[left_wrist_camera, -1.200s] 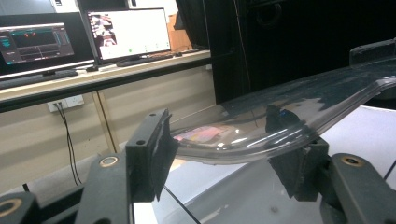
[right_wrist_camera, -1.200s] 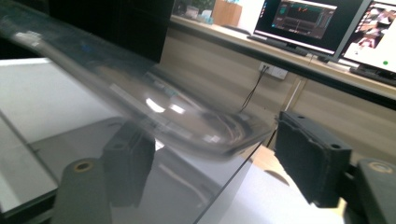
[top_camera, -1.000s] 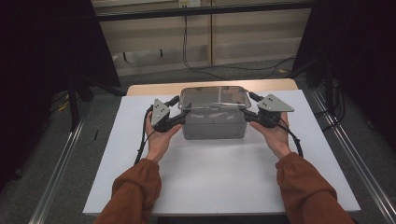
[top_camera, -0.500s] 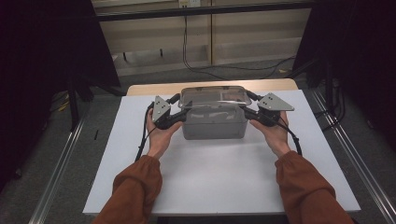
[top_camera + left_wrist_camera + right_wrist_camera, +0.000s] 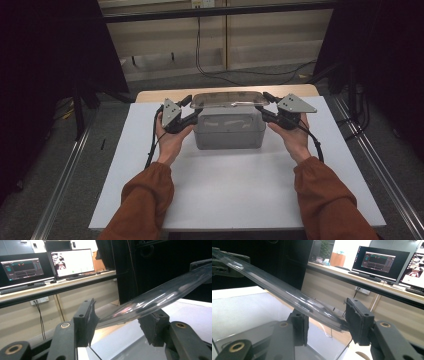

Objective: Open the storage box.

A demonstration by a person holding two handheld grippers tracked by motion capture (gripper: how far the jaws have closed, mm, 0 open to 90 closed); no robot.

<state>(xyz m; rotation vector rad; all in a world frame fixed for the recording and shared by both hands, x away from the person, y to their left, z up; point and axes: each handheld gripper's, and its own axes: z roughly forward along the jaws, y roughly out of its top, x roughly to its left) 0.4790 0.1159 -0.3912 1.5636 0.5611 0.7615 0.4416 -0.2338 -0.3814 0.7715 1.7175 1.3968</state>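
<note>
Item: clear lid (image 5: 227, 99), frame centre, above box (image 5: 229, 132). My left gripper (image 5: 192, 103) and right gripper (image 5: 264, 101), jaws just closing, pinch its ends; uneven lift risks slipping.

The person is reaching both forearms forward in rust-orange sleeves, elbows near the bottom edge; the left hand (image 5: 170, 142) is holding the left claw (image 5: 192, 107) pointed inward to the right, its jaws having just been closing; the right hand (image 5: 295, 140) is mirroring it, the right claw (image 5: 264, 106) pointing inward to the left, its jaws likewise closing in; each jaw pair is standing partly parted.
</note>
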